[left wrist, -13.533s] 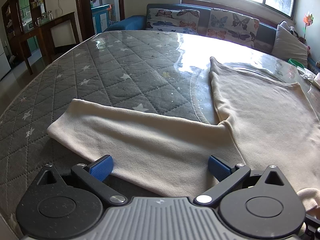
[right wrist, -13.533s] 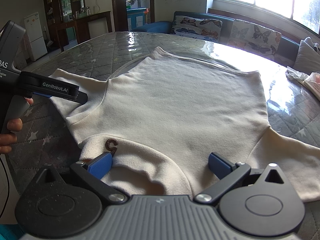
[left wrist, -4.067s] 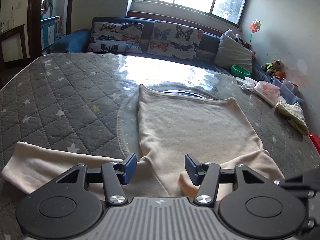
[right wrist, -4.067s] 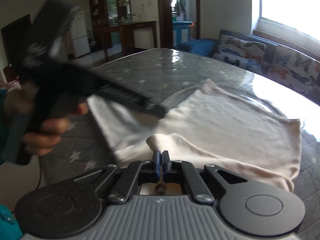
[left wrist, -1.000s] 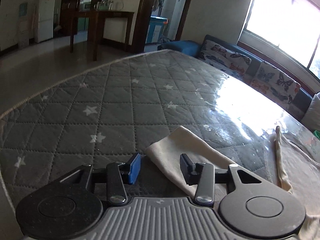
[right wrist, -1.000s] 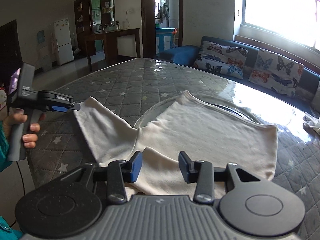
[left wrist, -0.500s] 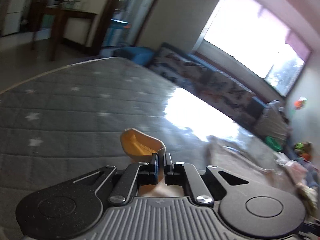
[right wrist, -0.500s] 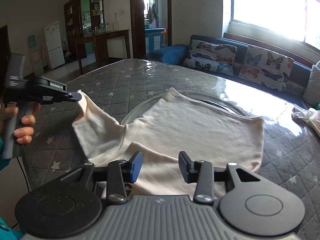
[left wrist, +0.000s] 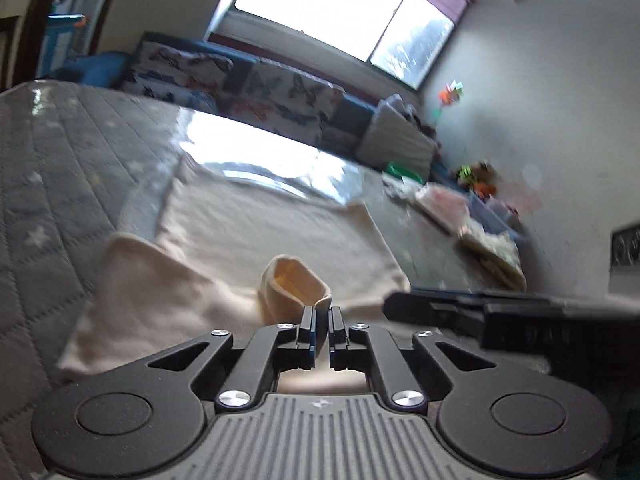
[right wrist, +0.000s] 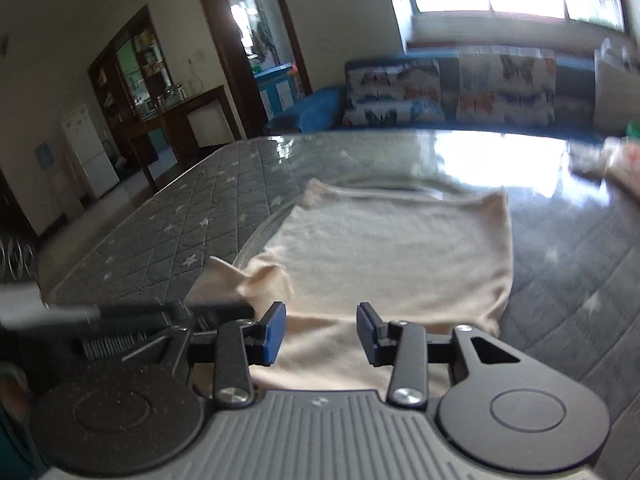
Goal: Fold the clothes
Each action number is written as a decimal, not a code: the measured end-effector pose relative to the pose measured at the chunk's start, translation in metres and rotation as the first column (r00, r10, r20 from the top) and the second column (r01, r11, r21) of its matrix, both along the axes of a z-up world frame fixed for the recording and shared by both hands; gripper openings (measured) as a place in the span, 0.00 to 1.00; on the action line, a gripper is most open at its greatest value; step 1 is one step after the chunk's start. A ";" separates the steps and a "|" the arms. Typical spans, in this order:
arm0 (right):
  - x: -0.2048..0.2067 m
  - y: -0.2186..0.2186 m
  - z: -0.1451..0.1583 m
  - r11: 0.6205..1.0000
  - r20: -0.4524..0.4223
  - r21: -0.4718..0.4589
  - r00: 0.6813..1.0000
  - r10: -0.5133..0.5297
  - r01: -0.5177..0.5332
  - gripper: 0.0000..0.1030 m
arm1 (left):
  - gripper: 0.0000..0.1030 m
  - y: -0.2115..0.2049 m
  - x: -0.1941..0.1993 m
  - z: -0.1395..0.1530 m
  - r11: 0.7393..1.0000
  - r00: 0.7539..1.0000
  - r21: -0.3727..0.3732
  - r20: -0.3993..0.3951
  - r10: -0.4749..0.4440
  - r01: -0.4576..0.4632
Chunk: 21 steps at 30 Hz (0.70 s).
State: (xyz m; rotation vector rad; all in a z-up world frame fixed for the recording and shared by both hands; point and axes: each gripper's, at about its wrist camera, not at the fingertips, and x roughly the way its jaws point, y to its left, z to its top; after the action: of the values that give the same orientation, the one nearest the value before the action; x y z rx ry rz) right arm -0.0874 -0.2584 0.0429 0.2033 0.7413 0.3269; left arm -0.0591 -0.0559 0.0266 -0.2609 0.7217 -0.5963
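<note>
Sleeve cuff [left wrist: 294, 288] is pinched in my left gripper [left wrist: 322, 320], jaws clenched on its edge; the cuff mouth stands open just beyond the tips. Right gripper [right wrist: 320, 330] is released, blue pads [right wrist: 274, 332] apart, hovering over the near hem of the cream sweater [right wrist: 388, 252] and gripping nothing. In the right view the left tool comes in blurred from the left, with the sleeve bunched at its tip. The sweater body lies flat on the gray star-quilted table cover [right wrist: 180, 232], the raised sleeve drawn in over its left side. Farther off, glare on the glossy tabletop. Beyond that, a blue sofa with butterfly cushions [right wrist: 396, 92] under the window [left wrist: 340, 4]. Both views are motion-blurred.
</note>
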 end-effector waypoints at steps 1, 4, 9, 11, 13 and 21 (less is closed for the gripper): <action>0.003 -0.001 -0.005 1.000 -0.023 0.019 1.000 -0.001 0.002 0.38 | 0.09 -0.001 -0.001 -0.002 1.000 1.000 0.015 -0.006 -0.014 0.014; 0.011 0.000 -0.017 0.999 -0.075 0.048 0.997 -0.002 0.006 0.38 | 0.15 -0.001 -0.005 -0.006 0.997 0.999 0.054 -0.017 -0.046 0.047; 0.021 0.009 -0.031 0.998 -0.119 0.062 0.993 0.013 -0.006 0.38 | 0.31 0.019 -0.012 0.000 0.991 0.998 0.128 0.044 -0.045 0.039; 0.023 0.014 -0.035 0.998 -0.129 0.063 0.991 0.022 -0.014 0.38 | 0.37 0.028 -0.014 0.003 0.987 0.996 0.162 0.078 -0.032 0.019; 0.025 0.020 -0.039 0.998 -0.139 0.052 0.990 0.028 -0.021 0.38 | 0.44 0.039 -0.015 0.006 0.983 0.995 0.184 0.098 -0.004 -0.014; 0.029 0.038 -0.041 0.999 -0.159 0.000 0.986 0.048 -0.048 0.05 | 0.55 0.076 -0.017 0.005 0.959 0.987 0.257 0.140 0.085 -0.119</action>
State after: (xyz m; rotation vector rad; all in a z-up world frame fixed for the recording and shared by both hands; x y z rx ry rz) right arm -0.0587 -0.2207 0.0024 0.2097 0.9059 0.3577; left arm -0.0760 0.0200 0.0314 -0.0109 0.6521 -0.4081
